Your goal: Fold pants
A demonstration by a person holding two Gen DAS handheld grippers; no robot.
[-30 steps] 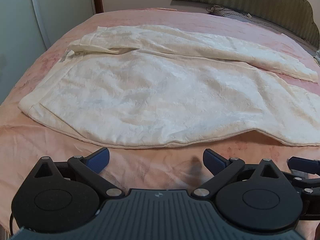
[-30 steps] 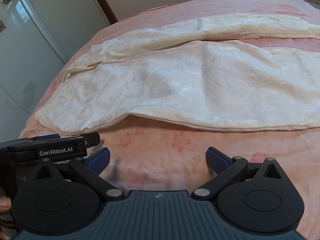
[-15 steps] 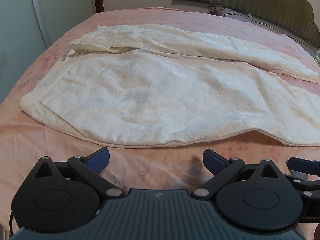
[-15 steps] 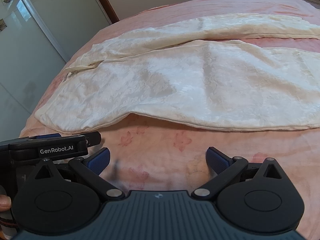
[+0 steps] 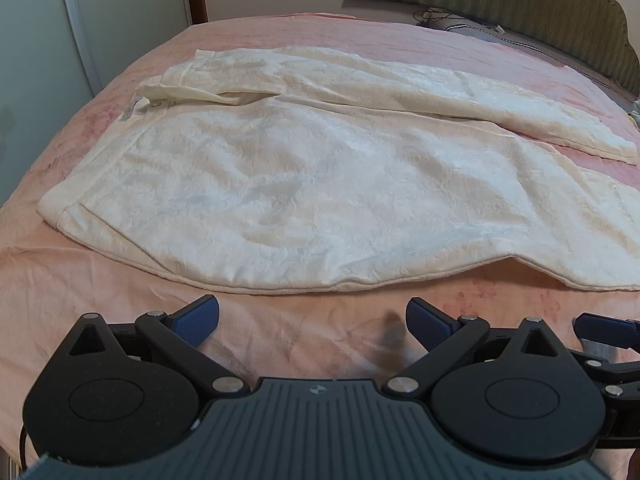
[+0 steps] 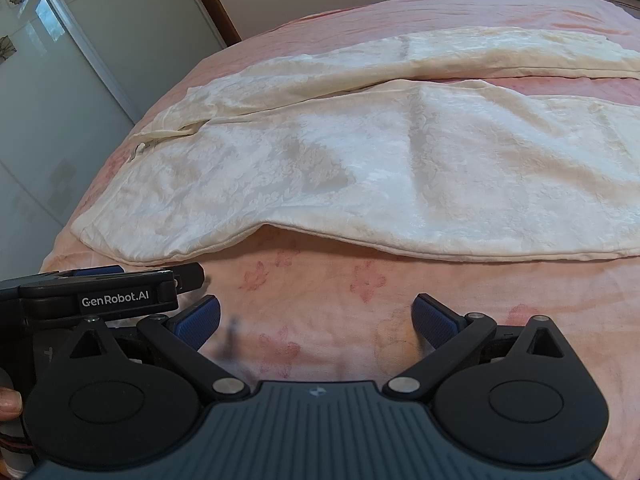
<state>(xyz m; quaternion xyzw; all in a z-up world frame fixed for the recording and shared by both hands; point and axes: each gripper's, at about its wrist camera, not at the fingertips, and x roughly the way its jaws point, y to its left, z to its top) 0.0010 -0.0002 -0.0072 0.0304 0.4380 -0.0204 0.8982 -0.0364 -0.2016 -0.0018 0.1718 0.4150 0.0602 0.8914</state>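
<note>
My left gripper [image 5: 312,320] is spread wide and holds nothing, hovering over the pink bedspread [image 5: 80,280] just short of the cream pants [image 5: 300,184], which lie flat at 12 o'clock with the waistband toward 9 and both legs running toward 3. My right gripper [image 6: 316,318] is likewise spread and empty, the pants' [image 6: 400,168] near hem close at 12 o'clock.

Cream damask-patterned fabric pants [image 5: 304,184] lie on a pink bed [image 6: 320,304] (faint reddish flower prints), beside blue-padded black hand-held gripper fingers [image 6: 434,320].
</note>
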